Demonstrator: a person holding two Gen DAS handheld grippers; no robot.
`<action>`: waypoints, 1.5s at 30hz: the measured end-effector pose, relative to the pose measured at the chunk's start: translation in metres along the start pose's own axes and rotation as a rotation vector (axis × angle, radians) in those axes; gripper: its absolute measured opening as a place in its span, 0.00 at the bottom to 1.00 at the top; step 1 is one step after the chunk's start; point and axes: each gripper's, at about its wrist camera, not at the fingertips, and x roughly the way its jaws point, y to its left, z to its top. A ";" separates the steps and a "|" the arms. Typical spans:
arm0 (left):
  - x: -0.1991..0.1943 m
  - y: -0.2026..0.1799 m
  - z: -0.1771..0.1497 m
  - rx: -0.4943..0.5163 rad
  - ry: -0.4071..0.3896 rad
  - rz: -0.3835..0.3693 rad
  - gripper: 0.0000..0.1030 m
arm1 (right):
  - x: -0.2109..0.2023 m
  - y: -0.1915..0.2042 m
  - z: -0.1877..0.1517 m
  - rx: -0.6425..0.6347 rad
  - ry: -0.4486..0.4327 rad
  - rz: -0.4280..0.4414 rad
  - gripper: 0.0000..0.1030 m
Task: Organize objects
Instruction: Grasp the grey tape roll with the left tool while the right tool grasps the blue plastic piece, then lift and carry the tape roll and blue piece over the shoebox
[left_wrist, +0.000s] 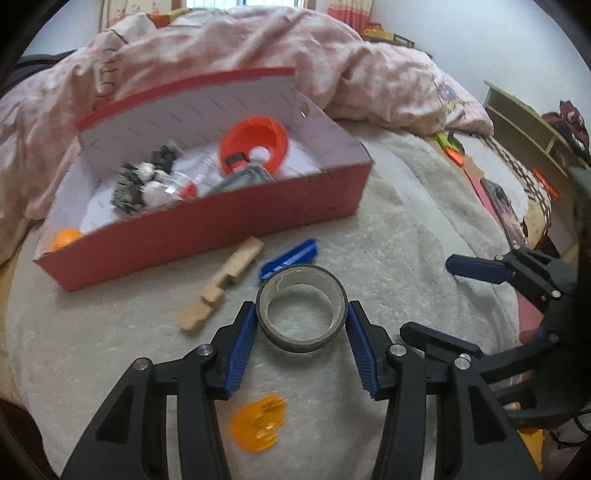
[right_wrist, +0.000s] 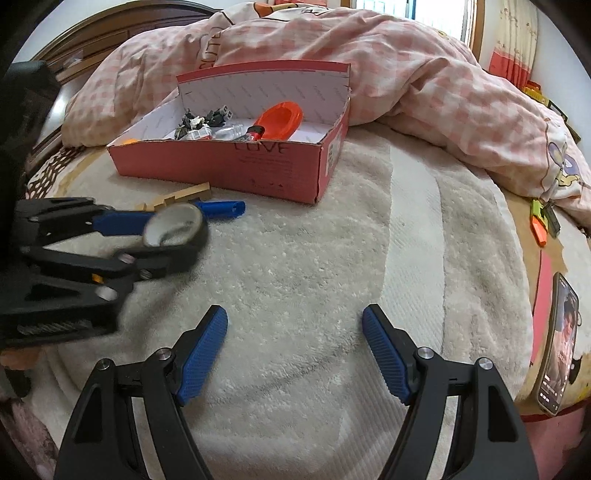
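White fleece blanket (right_wrist: 295, 258) covers the bed. Your left gripper (left_wrist: 301, 317) pinches the tape roll (left_wrist: 301, 308) between both pads, near the blanket's middle, just in front of the red box (left_wrist: 221, 221). Your right gripper (right_wrist: 295, 347) stands spread, holding nothing.

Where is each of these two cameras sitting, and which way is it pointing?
Left wrist: rides on the left claw, looking forward over its fingers at the tape roll between them and the red box; the right claw shows at right.
Right wrist: rides on the open right claw, facing the white blanket; the left claw appears at left.
Shared: box, tape roll, wooden block, blue piece.
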 end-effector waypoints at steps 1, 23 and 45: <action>-0.007 0.005 0.000 -0.006 -0.016 0.014 0.48 | 0.000 0.000 0.000 0.001 -0.001 -0.002 0.75; -0.029 0.090 -0.024 -0.188 -0.043 0.137 0.48 | 0.046 0.058 0.055 -0.007 -0.038 0.014 0.73; -0.032 0.087 -0.027 -0.183 -0.058 0.116 0.48 | 0.041 0.049 0.044 0.083 -0.101 0.028 0.49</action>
